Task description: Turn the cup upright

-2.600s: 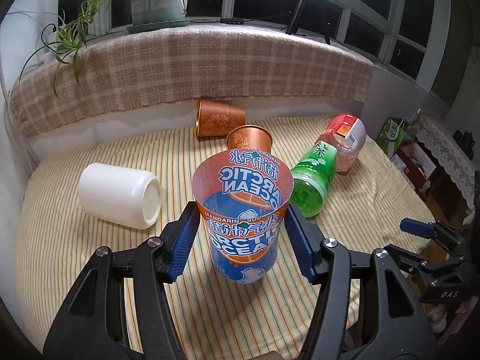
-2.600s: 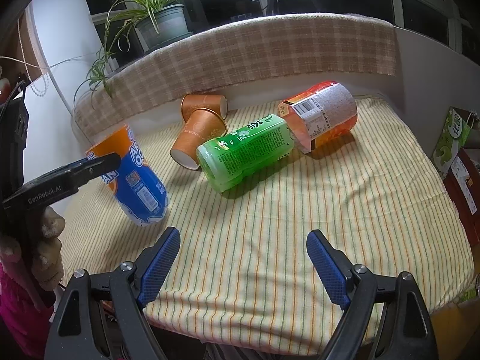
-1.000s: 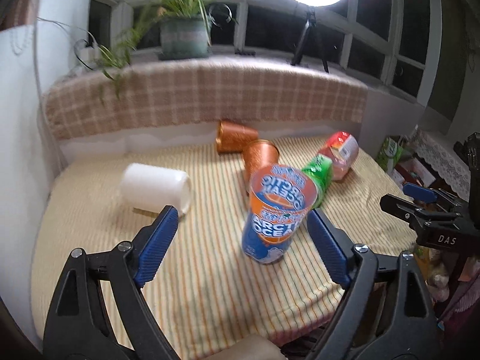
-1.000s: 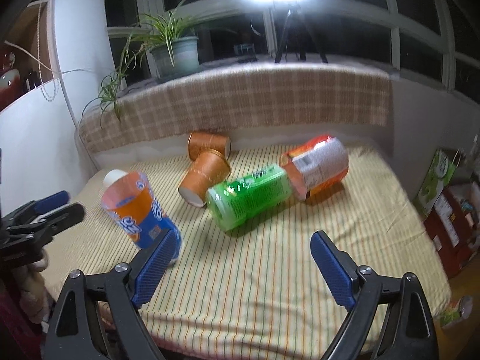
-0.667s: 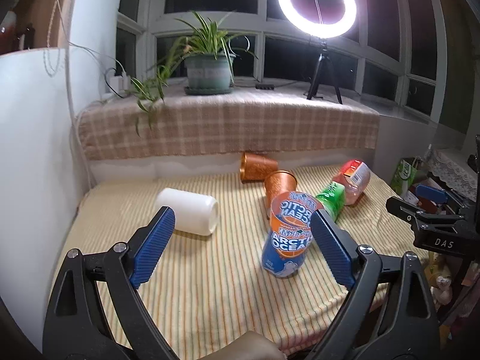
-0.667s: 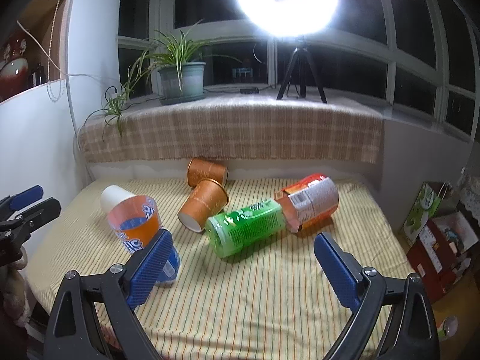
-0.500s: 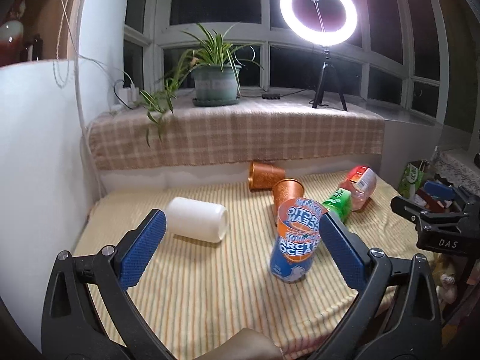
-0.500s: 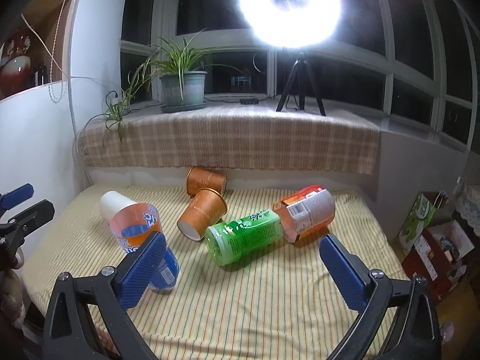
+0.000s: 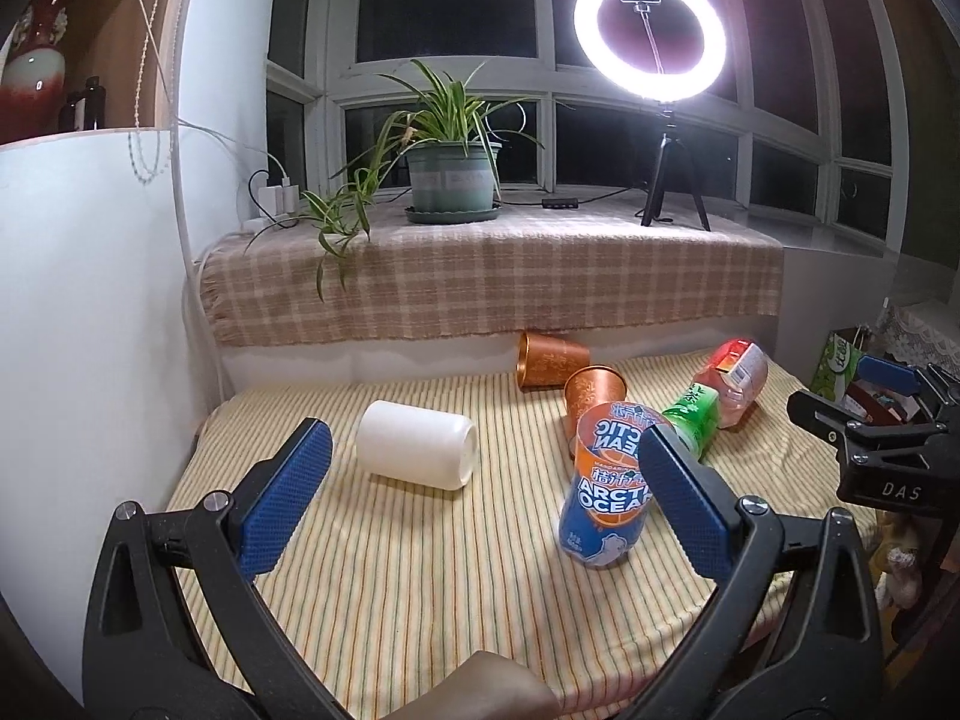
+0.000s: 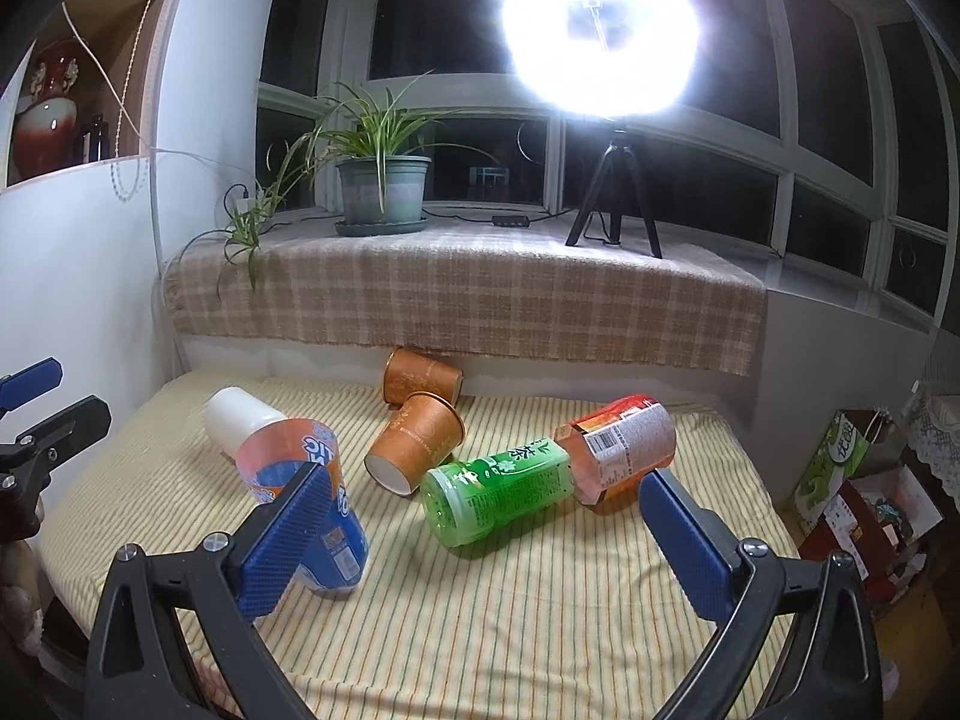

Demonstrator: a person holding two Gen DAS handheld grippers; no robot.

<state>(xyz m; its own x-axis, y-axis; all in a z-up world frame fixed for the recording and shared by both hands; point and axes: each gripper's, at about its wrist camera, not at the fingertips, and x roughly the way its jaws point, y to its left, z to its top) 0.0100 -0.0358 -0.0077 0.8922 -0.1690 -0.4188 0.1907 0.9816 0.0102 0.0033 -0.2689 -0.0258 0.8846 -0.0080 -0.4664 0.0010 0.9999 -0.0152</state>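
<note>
The blue and orange Arctic Ocean cup [image 9: 606, 492] stands upright, mouth up, on the striped tablecloth [image 9: 420, 546]; it also shows in the right wrist view [image 10: 312, 504]. My left gripper [image 9: 480, 498] is open and empty, pulled back and above the table, with the cup just inside its right finger [image 9: 684, 504]. My right gripper [image 10: 480, 534] is open and empty, also pulled back; its left finger [image 10: 282, 540] partly covers the cup.
A white cup [image 9: 417, 453] lies on its side at the left. Two copper cups [image 9: 594, 390], a green bottle-cup [image 10: 498, 489] and a red-orange one [image 10: 624, 450] lie on their sides behind. A plaid-covered sill [image 9: 492, 282] with a plant and ring light lies beyond.
My left gripper let go of the cup, opened wide and pulled back and up. The cup stays standing. My right gripper also rose and drew back.
</note>
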